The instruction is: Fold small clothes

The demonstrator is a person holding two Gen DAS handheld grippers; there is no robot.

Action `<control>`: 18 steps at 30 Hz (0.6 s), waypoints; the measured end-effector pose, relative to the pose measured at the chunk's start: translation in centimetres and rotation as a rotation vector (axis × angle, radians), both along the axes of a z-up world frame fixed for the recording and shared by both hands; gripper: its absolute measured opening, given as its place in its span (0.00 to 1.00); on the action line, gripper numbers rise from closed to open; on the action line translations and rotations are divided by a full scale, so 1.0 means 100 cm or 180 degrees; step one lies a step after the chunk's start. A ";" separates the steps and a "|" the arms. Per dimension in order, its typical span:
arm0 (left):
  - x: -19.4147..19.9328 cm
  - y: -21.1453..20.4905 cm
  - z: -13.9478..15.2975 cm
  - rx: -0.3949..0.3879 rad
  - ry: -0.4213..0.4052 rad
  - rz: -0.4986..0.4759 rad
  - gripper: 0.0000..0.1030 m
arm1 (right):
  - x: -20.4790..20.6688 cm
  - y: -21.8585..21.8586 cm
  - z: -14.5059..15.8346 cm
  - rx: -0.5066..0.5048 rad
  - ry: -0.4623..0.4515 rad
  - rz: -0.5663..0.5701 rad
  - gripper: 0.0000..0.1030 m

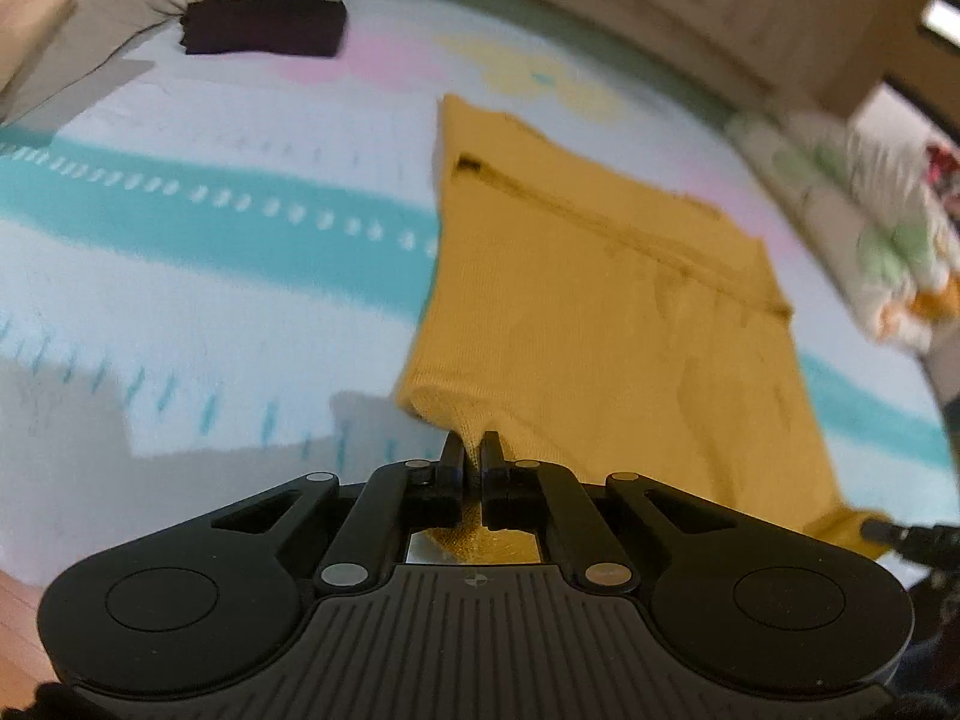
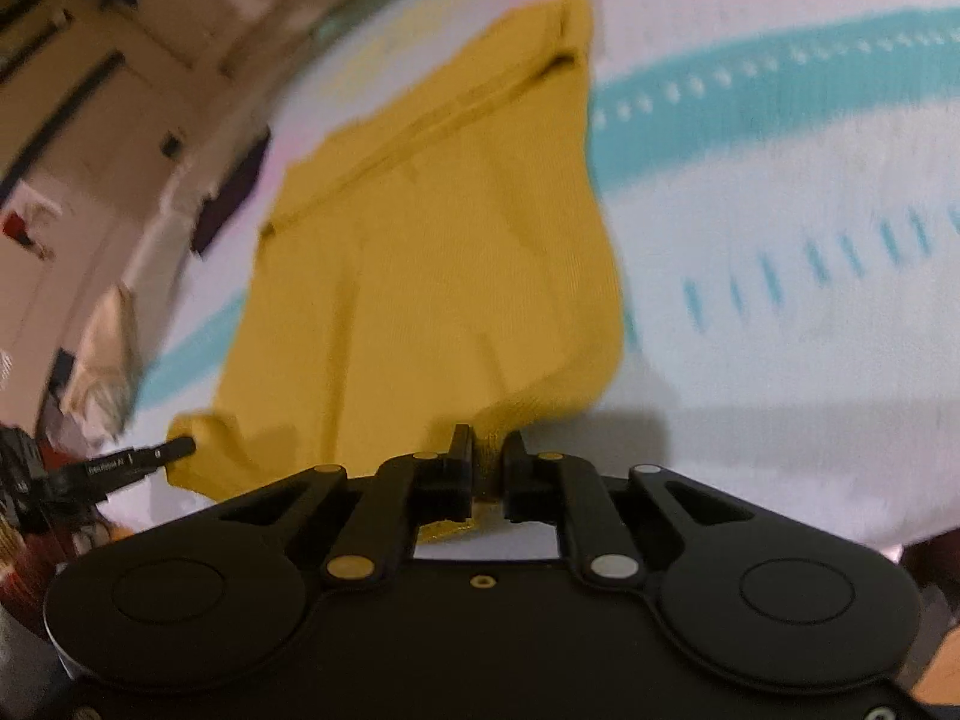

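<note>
Clenched on the near corners of a mustard-yellow garment [image 1: 600,312]: left gripper [image 1: 474,450] jaws pinching one corner, right gripper [image 2: 487,444] jaws gripping the other, fabric bunched between them. Garment spread flat beyond, on a white play mat [image 1: 180,276] with teal stripes. Far off, dark folded cloth [image 1: 264,24], possibly another garment; too blurred to tell.

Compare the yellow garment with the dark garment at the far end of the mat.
The yellow garment is mustard and spread wide; the dark garment is near-black and lies as a compact folded rectangle. The yellow one is pinched at its near edge by the left gripper and right gripper; nothing touches the dark one. The yellow one is close to the grippers, the dark one far off. Both lie on the patterned mat.
</note>
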State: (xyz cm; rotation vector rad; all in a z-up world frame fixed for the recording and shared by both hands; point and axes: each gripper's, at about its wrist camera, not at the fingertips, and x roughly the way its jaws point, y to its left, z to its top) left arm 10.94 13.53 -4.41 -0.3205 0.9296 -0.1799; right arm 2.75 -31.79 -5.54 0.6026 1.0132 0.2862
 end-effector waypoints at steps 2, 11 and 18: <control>0.001 0.000 0.003 -0.0041 -0.0081 0.0039 0.04 | 0.002 -0.004 0.004 0.0096 -0.0093 -0.0082 0.17; 0.022 0.002 0.030 -0.0287 -0.0326 0.0290 0.04 | 0.019 -0.006 0.027 0.0341 -0.0506 -0.0340 0.17; 0.061 -0.003 0.057 -0.0275 -0.0479 0.0330 0.04 | 0.054 -0.011 0.056 0.0283 -0.0713 -0.0484 0.17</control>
